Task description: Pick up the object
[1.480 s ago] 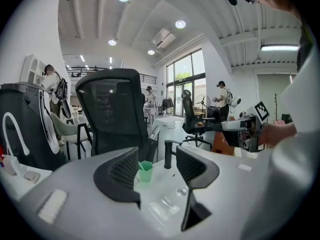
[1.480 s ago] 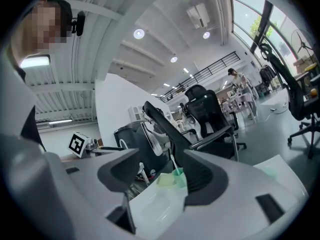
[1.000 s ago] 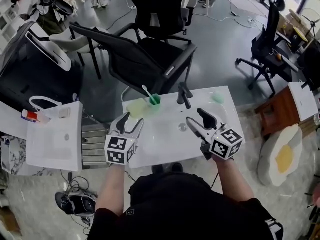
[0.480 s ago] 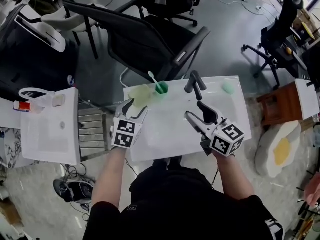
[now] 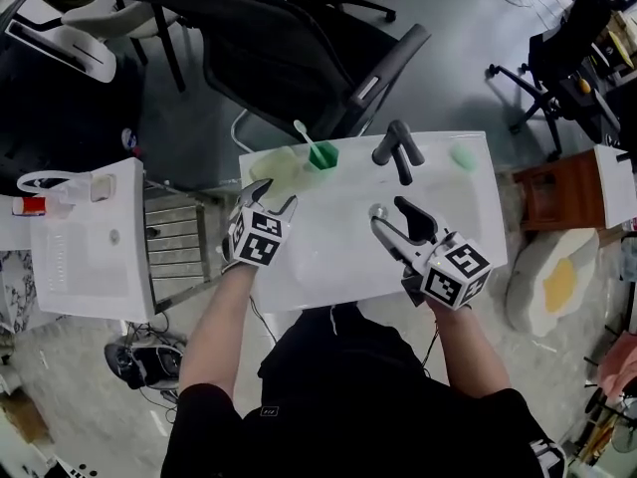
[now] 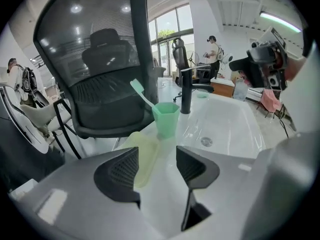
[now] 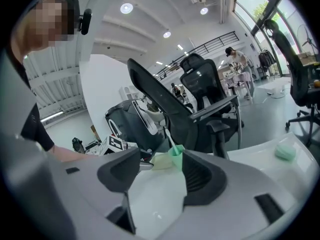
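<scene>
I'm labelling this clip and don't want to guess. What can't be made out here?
Toothbrush: its lower end, left gripper view, hidden inside the green cup.
Pale yellow tray: left gripper view, near part behind a jaw of the open left gripper.
Small green item at the far right corner of the sink: head view, too small to identify.

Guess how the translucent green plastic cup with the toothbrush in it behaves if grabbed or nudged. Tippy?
Probably light: the translucent green plastic cup looks thin-walled and seems to hold only a pale toothbrush. Likely tippy when nudged, since the brush leans out to one side, well above the rim. It may also slide, as it stands on the glossy white sink.
</scene>
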The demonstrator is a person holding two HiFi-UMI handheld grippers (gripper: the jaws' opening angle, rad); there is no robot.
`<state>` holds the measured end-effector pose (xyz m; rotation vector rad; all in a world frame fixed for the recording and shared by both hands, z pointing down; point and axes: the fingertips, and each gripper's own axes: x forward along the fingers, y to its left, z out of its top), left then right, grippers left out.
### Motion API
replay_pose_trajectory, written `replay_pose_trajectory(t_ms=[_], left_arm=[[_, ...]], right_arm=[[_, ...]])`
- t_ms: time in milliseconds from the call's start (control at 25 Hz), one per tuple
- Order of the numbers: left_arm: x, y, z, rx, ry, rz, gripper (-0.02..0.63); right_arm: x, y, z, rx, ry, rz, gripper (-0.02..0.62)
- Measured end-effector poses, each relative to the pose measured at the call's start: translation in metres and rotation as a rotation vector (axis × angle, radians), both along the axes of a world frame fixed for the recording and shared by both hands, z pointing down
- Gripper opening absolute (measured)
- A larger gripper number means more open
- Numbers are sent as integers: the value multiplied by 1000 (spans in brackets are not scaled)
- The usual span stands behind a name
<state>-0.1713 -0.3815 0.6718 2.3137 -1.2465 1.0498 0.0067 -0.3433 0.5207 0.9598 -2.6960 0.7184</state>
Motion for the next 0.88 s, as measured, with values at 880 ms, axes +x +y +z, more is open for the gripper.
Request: replay_pose_trajectory(t_ms=[880], left_arm=[[4, -12, 79, -124, -191, 92, 172]], right_arm=[[34, 6, 13, -36, 4, 65, 255]])
